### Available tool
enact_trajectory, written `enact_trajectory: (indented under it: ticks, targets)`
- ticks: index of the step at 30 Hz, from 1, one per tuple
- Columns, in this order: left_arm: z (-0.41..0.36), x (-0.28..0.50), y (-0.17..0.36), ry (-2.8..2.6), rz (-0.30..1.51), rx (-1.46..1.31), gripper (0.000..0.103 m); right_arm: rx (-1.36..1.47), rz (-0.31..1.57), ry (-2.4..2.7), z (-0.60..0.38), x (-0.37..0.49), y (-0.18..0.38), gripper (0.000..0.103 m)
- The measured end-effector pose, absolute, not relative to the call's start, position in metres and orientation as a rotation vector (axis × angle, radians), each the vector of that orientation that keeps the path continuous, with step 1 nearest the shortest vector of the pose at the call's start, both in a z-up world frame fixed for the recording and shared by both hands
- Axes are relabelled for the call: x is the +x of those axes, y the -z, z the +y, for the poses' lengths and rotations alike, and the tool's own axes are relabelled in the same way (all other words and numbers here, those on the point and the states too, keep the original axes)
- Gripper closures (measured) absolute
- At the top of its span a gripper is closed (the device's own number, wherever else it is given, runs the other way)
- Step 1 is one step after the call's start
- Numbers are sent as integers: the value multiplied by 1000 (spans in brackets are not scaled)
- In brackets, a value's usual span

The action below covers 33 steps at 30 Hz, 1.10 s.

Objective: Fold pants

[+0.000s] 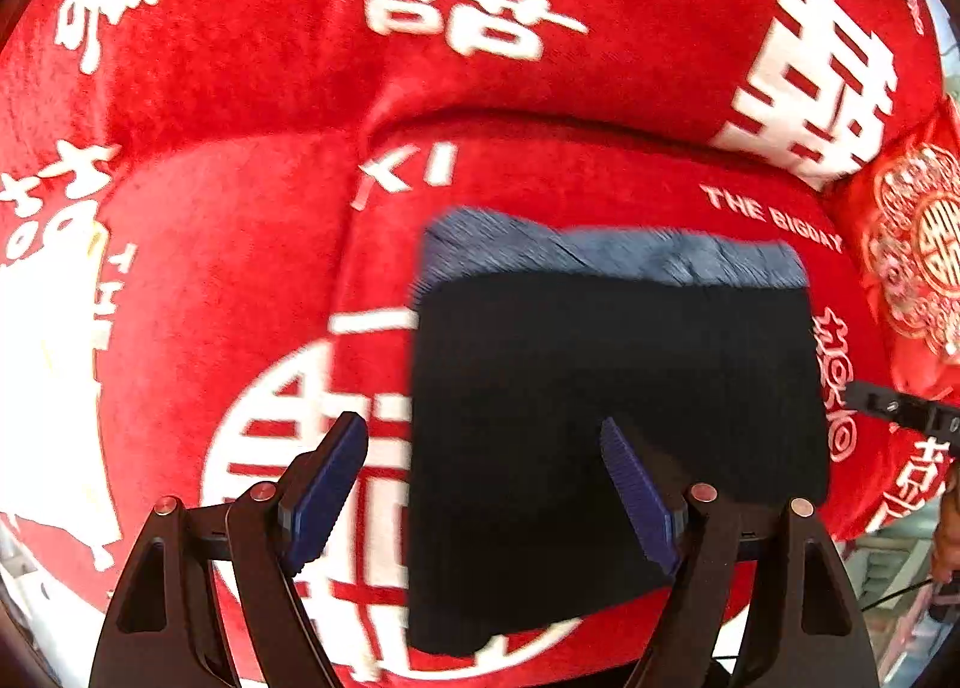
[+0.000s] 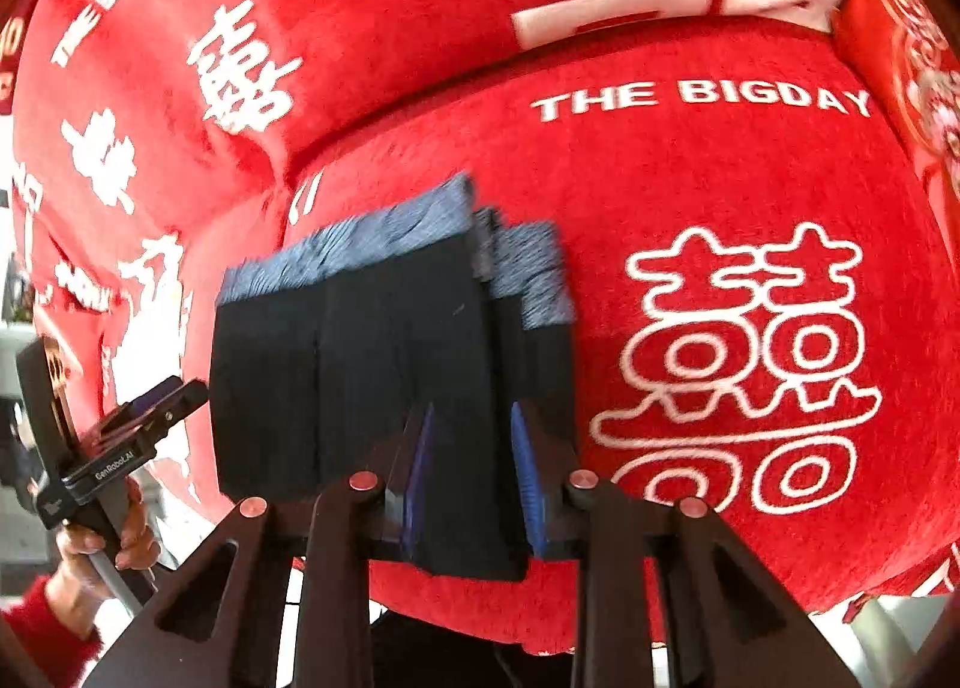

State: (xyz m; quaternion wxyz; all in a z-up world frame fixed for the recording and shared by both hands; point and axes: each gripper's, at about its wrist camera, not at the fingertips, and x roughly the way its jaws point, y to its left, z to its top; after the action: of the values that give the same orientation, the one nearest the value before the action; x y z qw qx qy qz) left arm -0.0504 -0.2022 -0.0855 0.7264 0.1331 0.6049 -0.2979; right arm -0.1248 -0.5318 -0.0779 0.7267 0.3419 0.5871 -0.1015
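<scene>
The pants (image 1: pixel 612 424) are dark navy with a grey-blue waistband along the far edge. They lie folded into a compact rectangle on a red sofa seat (image 1: pixel 240 280). My left gripper (image 1: pixel 486 484) is open and empty above their near left part, its left finger over the red cover. My right gripper (image 2: pixel 471 484) is shut on the near edge of the pants (image 2: pixel 390 364), with a fold of dark cloth pinched between the blue pads (image 2: pixel 528 478). The left gripper (image 2: pixel 150 412) also shows at the left of the right wrist view, held by a hand.
The sofa backrest (image 1: pixel 480 57) with red cover and white characters rises behind the seat. A red embroidered cushion (image 1: pixel 912 250) sits at the right end. The seat's front edge (image 2: pixel 540 598) drops off just under the pants.
</scene>
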Motion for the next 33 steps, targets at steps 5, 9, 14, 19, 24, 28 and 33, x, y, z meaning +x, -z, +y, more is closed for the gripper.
enact_trajectory:
  ticks: [5,9,14,19,24,28,33]
  targets:
    - [-210,-70,120,595,1369,386,22,662,1391,245,-510,-131,100,74]
    - [-204,-70,122,579,1383,354,17,666,1378,253,-508,-140,100,74]
    - [-204,-73,122,558,1378,392,17,677,1397,281,-506,-151,98,74]
    - [-201,-75,131,532,1384,397,4,695,1405,316,-501,-143,104,73]
    - [-199,-76,131,529,1393,383,4,662,1419,345,-491,-130,110,73]
    - [-200,-78,132,525,1376,396,1,633,1422,364,-483,-124,111,73]
    - [-196,-75,135,523,1409,356,1,637,1429,389,-474,-123,111,73]
